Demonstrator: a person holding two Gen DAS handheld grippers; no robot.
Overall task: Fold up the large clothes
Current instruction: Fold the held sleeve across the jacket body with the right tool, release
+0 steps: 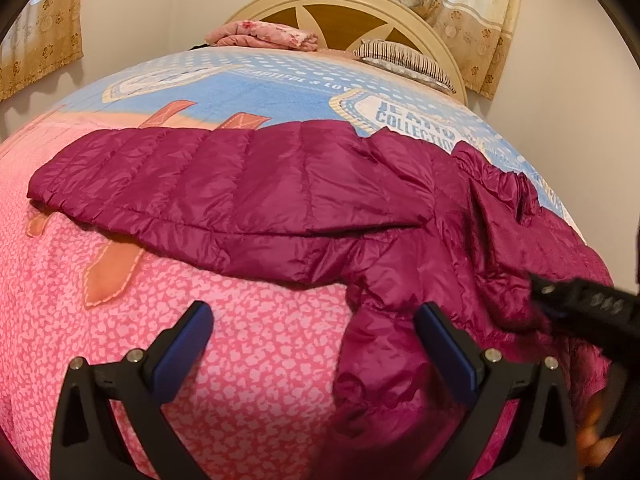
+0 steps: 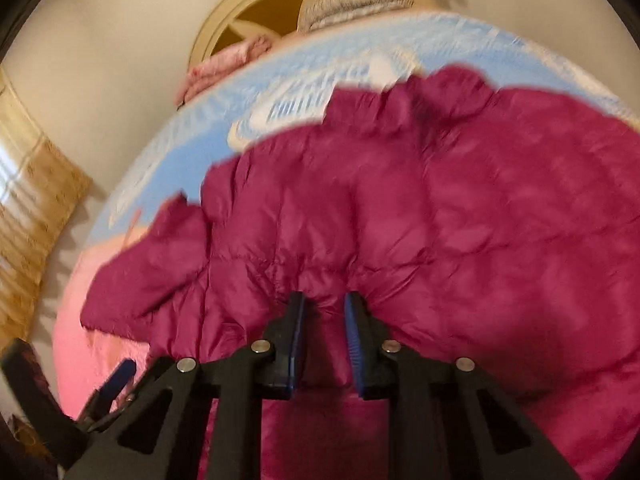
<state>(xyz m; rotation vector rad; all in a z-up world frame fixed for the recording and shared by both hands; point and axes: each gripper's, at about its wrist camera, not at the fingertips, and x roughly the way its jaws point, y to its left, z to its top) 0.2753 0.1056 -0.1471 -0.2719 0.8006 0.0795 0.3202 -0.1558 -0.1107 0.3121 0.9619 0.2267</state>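
A magenta quilted puffer jacket (image 1: pixel 280 188) lies across the bed, one sleeve stretched to the left and its body bunched at the right. My left gripper (image 1: pixel 314 320) is open and empty just above the pink bedspread, with a fold of the jacket next to its right finger. My right gripper (image 2: pixel 325 304) is shut on a pinched fold of the jacket (image 2: pixel 400 208). It also shows in the left wrist view (image 1: pixel 576 304) at the jacket's right edge. The right wrist view is blurred.
The bed (image 1: pixel 240 360) has a pink and blue printed bedspread. A folded pink cloth (image 1: pixel 264 36) and a striped pillow (image 1: pixel 404 56) lie by the cream headboard (image 1: pixel 432 20). Curtains (image 1: pixel 40 40) hang on the walls.
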